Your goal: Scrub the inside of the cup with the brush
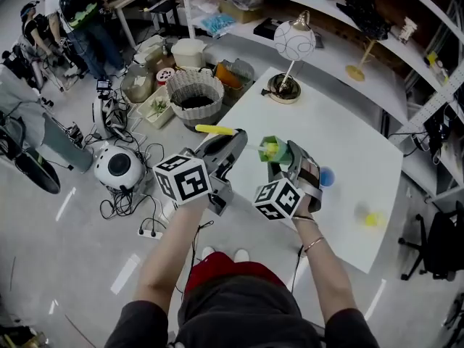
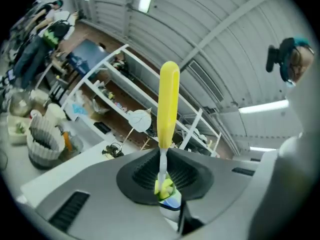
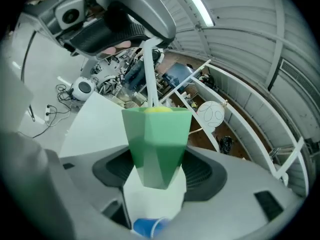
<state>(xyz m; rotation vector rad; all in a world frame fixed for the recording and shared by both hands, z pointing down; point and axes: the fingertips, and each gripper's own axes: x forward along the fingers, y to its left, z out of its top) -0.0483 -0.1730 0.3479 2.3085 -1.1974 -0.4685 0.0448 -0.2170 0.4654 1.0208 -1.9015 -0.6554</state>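
A faceted green cup [image 1: 275, 149] is held over the near edge of the white table [image 1: 341, 136], my right gripper [image 1: 285, 159] shut on it. In the right gripper view the cup [image 3: 157, 144] stands upright between the jaws. The brush has a yellow handle [image 1: 216, 130] and a thin white stem [image 3: 148, 76]. The stem runs down into the cup, where the yellow brush head [image 3: 159, 110] shows at the rim. My left gripper [image 1: 233, 142] is shut on the stem. In the left gripper view the handle [image 2: 168, 99] rises above the jaws and the cup [image 2: 165, 188] shows small below.
A globe lamp [image 1: 293, 42] stands at the table's far end. A blue cup [image 1: 326, 176] and a small yellow object [image 1: 373, 219] lie on the table at right. A wicker basket [image 1: 194, 93], boxes, cables and a white round device [image 1: 119, 167] crowd the floor at left.
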